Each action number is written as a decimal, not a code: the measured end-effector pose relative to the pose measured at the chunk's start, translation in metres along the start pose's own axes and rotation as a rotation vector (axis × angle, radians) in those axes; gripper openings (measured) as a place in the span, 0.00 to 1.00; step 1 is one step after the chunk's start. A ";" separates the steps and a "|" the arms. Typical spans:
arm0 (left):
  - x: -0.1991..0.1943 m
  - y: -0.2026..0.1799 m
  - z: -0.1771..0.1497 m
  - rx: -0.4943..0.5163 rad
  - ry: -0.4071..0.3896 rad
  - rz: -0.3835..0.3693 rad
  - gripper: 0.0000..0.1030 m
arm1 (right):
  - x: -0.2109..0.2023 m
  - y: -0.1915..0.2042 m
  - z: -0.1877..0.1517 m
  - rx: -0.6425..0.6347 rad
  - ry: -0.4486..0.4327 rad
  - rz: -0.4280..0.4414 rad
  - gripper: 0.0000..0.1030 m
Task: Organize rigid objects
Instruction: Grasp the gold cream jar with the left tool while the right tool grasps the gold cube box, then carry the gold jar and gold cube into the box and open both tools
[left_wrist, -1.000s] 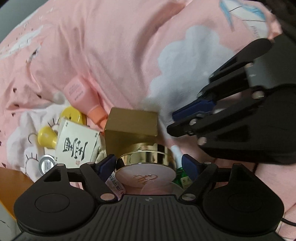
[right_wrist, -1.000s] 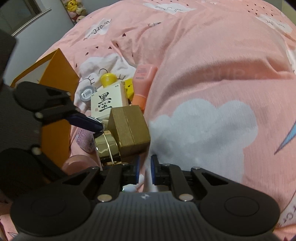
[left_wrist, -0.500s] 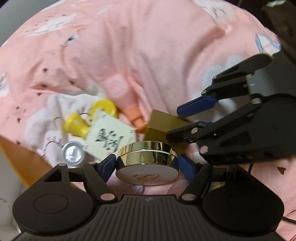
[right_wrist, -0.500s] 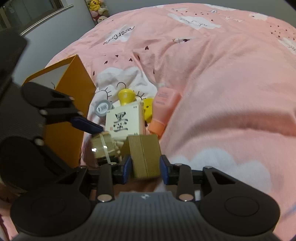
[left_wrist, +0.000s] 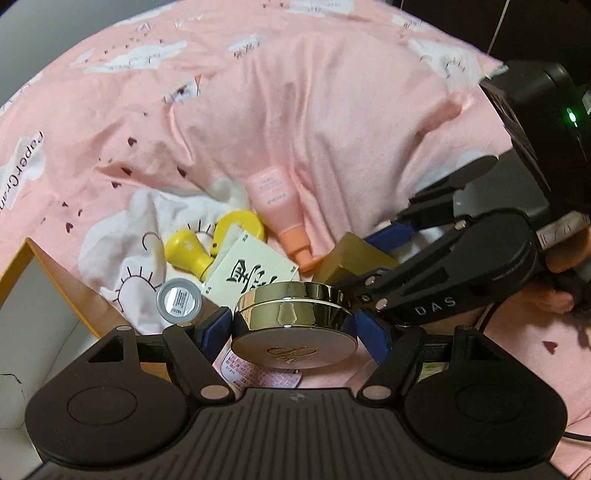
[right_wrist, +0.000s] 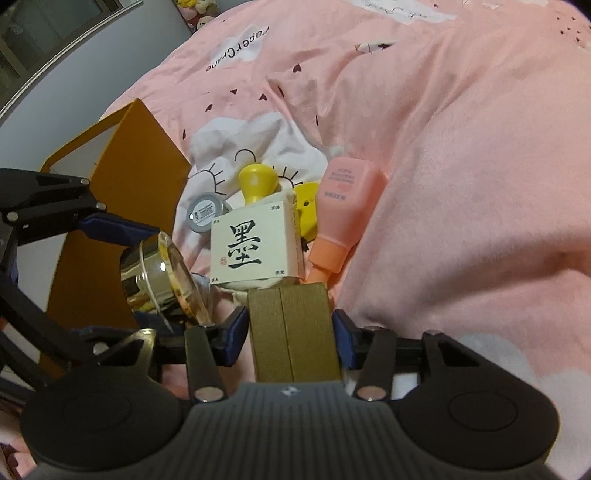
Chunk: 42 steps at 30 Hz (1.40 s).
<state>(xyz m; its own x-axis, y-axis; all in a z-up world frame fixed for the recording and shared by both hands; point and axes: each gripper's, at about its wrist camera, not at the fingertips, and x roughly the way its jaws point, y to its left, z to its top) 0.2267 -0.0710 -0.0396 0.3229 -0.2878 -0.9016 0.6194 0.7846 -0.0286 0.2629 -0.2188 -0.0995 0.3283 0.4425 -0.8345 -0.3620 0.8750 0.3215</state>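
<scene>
Left wrist view: the left tongs (left_wrist: 293, 334) pinch a round gold compact (left_wrist: 295, 325) by its rim, blue pads pressed to either side, its lid face toward the camera. Right wrist view: the right tongs (right_wrist: 290, 330) clamp a gold box (right_wrist: 293, 332) between their blue pads, the box standing upright between them with a seam down its middle. The two tongs are close together, the compact just left of the gold box. Beyond them, on the pink bed cover (right_wrist: 461, 166), lies a cluster: a white box with a black Chinese character (right_wrist: 255, 245), a yellow bulb-shaped piece (right_wrist: 256, 182) behind it, a small silver-lidded jar (right_wrist: 205, 213) to its left, and a pink tube with an orange cap (right_wrist: 341, 218) to its right. An orange carton (right_wrist: 122, 206) with a white inside stands open at the left.
</scene>
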 end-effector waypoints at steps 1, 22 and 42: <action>-0.006 -0.001 -0.001 -0.002 -0.016 -0.003 0.82 | -0.006 0.003 -0.001 -0.002 -0.010 -0.011 0.47; -0.112 0.019 -0.118 0.227 -0.085 0.030 0.83 | -0.097 0.167 0.028 -0.178 -0.026 0.158 0.46; -0.026 0.066 -0.138 0.274 0.066 -0.248 0.83 | 0.039 0.228 0.009 -0.306 0.503 -0.113 0.45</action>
<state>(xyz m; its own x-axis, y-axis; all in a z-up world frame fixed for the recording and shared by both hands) 0.1608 0.0635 -0.0778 0.0973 -0.4075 -0.9080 0.8445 0.5166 -0.1413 0.2007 -0.0001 -0.0548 -0.0468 0.1376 -0.9894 -0.6080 0.7819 0.1375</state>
